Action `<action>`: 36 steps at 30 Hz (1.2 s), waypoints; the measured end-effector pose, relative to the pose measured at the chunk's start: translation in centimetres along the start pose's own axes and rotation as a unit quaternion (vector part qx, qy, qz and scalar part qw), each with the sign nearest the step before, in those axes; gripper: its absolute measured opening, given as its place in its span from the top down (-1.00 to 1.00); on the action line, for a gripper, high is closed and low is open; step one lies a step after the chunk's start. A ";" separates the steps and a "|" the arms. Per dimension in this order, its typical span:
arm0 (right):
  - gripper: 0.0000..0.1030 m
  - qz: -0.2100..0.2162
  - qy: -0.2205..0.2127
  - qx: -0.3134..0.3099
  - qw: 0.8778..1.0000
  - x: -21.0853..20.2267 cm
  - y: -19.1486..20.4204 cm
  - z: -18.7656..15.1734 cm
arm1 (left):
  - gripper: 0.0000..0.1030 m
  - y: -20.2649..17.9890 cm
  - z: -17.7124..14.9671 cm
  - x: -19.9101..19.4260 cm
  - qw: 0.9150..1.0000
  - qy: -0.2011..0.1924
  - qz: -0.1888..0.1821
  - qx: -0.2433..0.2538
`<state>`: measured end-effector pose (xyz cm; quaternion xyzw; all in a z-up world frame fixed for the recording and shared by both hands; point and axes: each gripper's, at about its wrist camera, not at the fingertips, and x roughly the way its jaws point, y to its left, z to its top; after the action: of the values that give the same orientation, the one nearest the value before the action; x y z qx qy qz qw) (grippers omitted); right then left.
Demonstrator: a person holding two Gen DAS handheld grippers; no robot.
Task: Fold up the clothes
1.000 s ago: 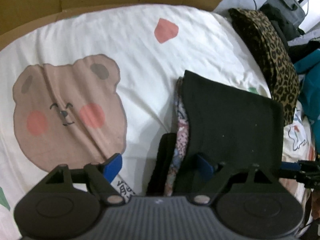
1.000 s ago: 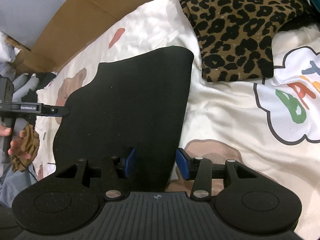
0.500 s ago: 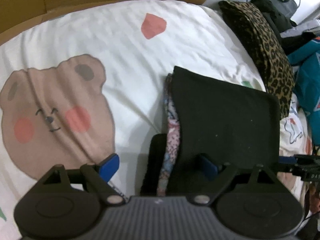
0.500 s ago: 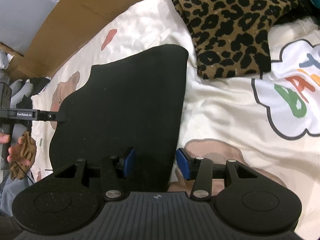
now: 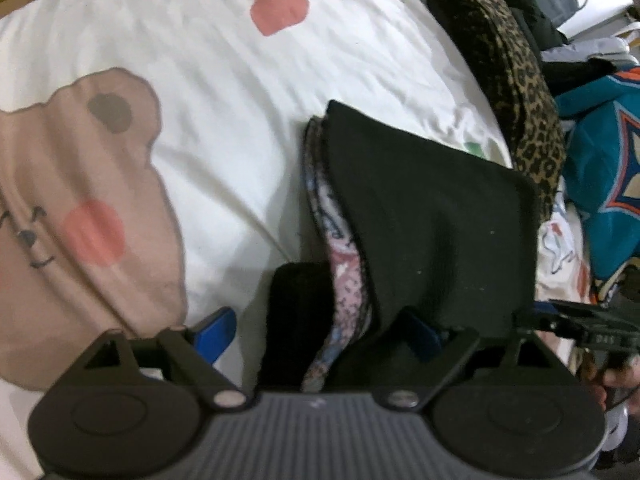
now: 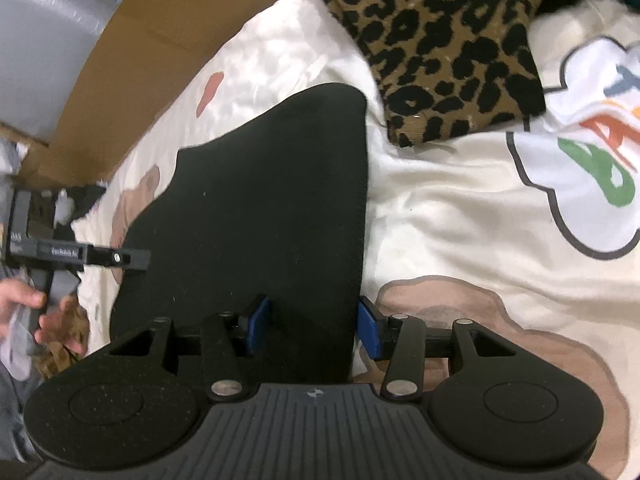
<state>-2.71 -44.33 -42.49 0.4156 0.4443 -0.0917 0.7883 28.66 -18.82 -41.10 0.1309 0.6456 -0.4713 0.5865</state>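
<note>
We take the black garment (image 6: 260, 208) as our landmark: it lies on the bed sheet (image 5: 224, 64), folded over so that a black panel covers a patterned lining (image 5: 344, 276) that peeps out along its left edge. A leopard-print cloth (image 6: 436, 40) lies folded just beyond its far right corner.

Our left hand-held gripper (image 5: 320, 332) sits at the garment's near left corner with its jaws spread wide; the layered edge runs between them, and the right finger looks tucked under the black panel, though we cannot tell whether it touches. Our right hand-held gripper (image 6: 312, 324) is at the near right corner, jaws parted too, with the garment's right edge passing between the pads and neither pad pressing it.

We judge that we are at the near edge between grips. That fits two stages equally: about to pinch both corners for a further fold toward the far side, or just letting go after laying a fold down. If another fold is wanted, both sets of jaws would need to catch all layers together, lining included, so the panel does not slide off it.
</note>
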 end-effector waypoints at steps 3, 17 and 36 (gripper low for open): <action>0.20 0.011 -0.010 0.013 1.000 -0.1 -0.3 0.1 | -0.35 -0.2 0.2 0.0 1.000 -0.006 -0.010 0.017; 0.32 0.040 -0.027 0.040 0.998 -0.7 -1.4 0.3 | -0.54 -0.8 0.3 1.2 0.999 -0.014 -0.011 0.044; 0.41 0.093 -0.021 0.075 0.993 0.6 -0.7 1.1 | -0.37 0.4 0.6 1.2 0.998 -0.025 -0.045 0.030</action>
<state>-2.03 -45.46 -43.05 0.5111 0.3790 -0.0599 0.7691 28.98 -19.54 -42.20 0.1078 0.6214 -0.5195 0.5765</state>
